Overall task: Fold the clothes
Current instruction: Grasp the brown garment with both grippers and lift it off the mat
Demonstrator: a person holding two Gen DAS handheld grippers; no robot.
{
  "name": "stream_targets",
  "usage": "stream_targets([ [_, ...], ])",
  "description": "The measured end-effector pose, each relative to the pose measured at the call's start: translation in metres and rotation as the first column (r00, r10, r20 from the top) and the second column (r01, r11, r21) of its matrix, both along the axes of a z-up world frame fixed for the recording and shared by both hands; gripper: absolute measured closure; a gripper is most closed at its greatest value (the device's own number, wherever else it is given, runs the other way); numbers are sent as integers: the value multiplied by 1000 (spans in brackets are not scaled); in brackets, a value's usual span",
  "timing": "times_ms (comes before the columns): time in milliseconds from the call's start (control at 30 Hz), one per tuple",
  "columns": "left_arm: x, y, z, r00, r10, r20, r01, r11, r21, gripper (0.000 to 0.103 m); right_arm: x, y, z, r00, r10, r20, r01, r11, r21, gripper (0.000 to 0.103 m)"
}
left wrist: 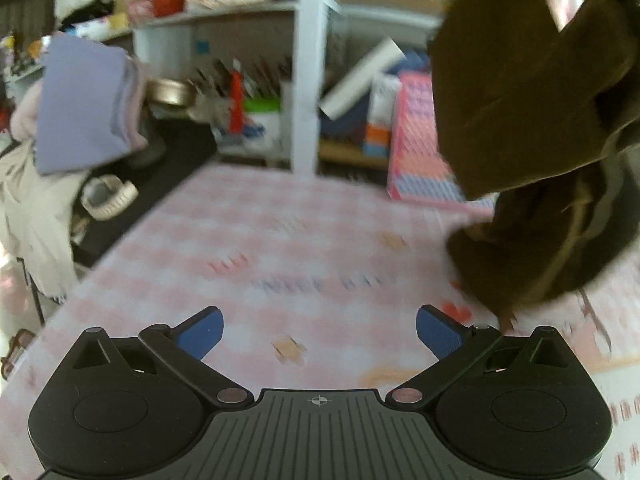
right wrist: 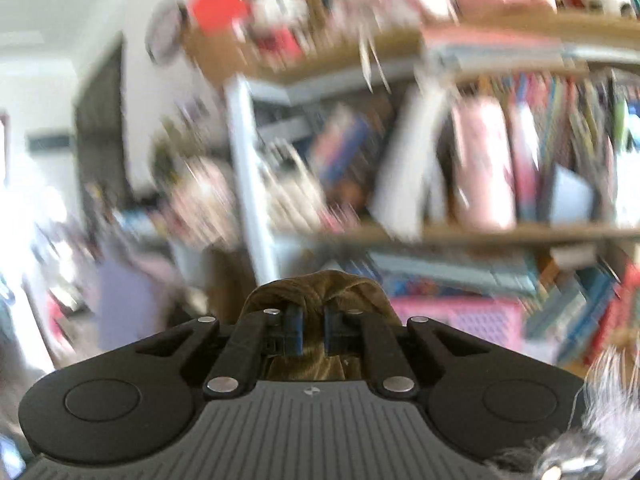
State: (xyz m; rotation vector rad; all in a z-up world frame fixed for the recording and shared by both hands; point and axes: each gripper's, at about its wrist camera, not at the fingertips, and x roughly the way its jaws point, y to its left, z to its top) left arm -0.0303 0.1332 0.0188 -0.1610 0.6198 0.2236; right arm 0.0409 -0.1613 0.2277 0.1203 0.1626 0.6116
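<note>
A dark olive-brown garment (left wrist: 532,128) hangs in the air at the right of the left wrist view, its lower end touching the pink checked tablecloth (left wrist: 304,248). My left gripper (left wrist: 320,332) hovers open over that cloth, to the left of the garment, with nothing between its blue pads. In the right wrist view my right gripper (right wrist: 311,330) is shut on a bunched fold of the same brown garment (right wrist: 316,284), lifted high and pointed at the shelves. That view is heavily blurred.
A folded lilac cloth (left wrist: 84,108) and a beige garment (left wrist: 36,216) hang at the left. A small woven basket (left wrist: 109,196) sits on a dark surface beside the table. White shelves (left wrist: 308,64) packed with books and boxes stand behind. A pink patterned box (left wrist: 420,148) leans at the table's far edge.
</note>
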Motion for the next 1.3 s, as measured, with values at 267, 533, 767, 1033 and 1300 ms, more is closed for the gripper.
stream_targets([
  [267,-11,60,4,990,133,38,-132,991,-29,0,6,-10,45,995,-5,-95,16,993,121,92],
  [533,-26,73,-11,982,181,-53,-181,983,-8,0,81,-6,-142,738,-359,-571,213,927,-307,63],
  [767,-23,65,-6,990,135,-29,-135,991,-10,0,29,-22,-193,682,-375,-628,195,920,-339,39],
  [1033,17,-20,14,968,-252,19,251,967,34,0,-18,-33,-236,572,-340,-747,212,940,-267,43],
  [1300,57,-158,27,742,-669,-35,651,708,274,12,-50,-54,-238,579,-265,-771,240,959,-149,51],
])
